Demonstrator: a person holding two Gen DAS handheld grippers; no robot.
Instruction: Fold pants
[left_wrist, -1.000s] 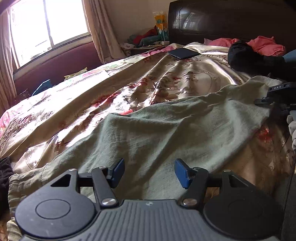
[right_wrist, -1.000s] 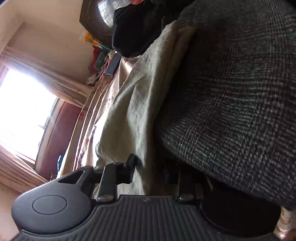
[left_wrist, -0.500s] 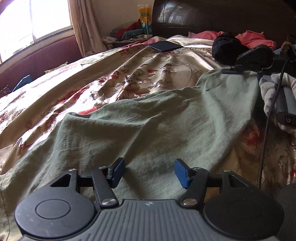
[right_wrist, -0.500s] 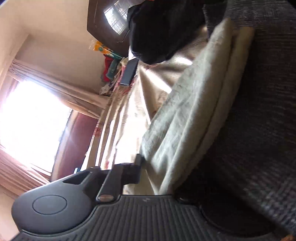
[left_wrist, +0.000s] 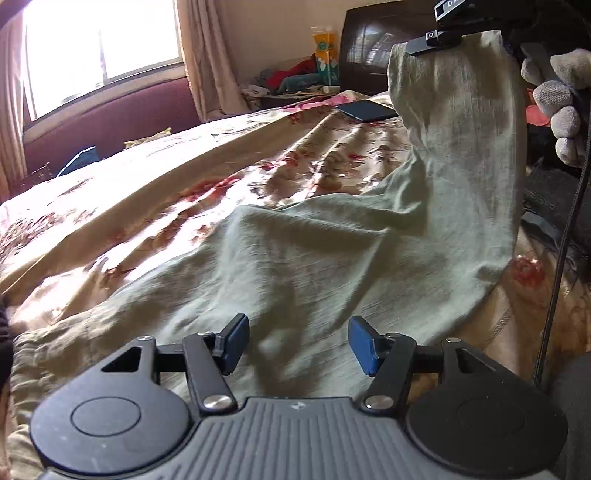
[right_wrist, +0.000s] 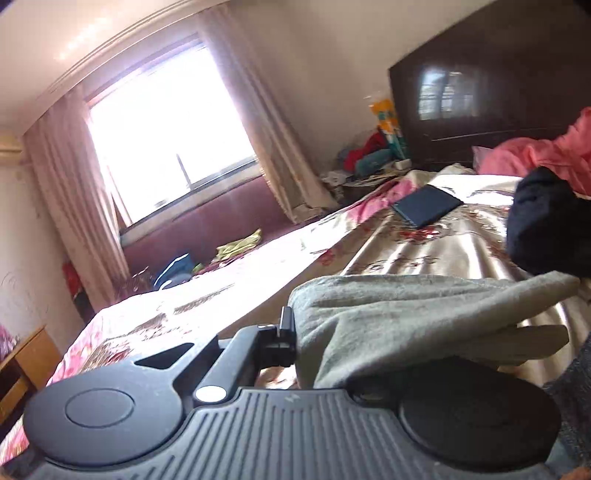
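Observation:
Pale green pants (left_wrist: 314, 258) lie across the floral bedspread (left_wrist: 166, 192). My left gripper (left_wrist: 297, 345) is open and empty, its blue pads just above the near part of the pants. My right gripper (left_wrist: 439, 40) is shut on the far end of the pants and holds it high above the bed, so the cloth hangs down. In the right wrist view the pants (right_wrist: 406, 314) drape over the right gripper (right_wrist: 306, 332) and hide its right finger.
A dark flat case (left_wrist: 365, 110) lies far on the bed. A black garment (right_wrist: 546, 225) and pink cloth (right_wrist: 535, 155) sit by the dark headboard (right_wrist: 498, 92). A cluttered nightstand (left_wrist: 295, 85) and a window bench (left_wrist: 110, 125) stand beyond.
My right gripper has lifted the far end of the pants high off the bed. My left gripper has stayed open over the near part.

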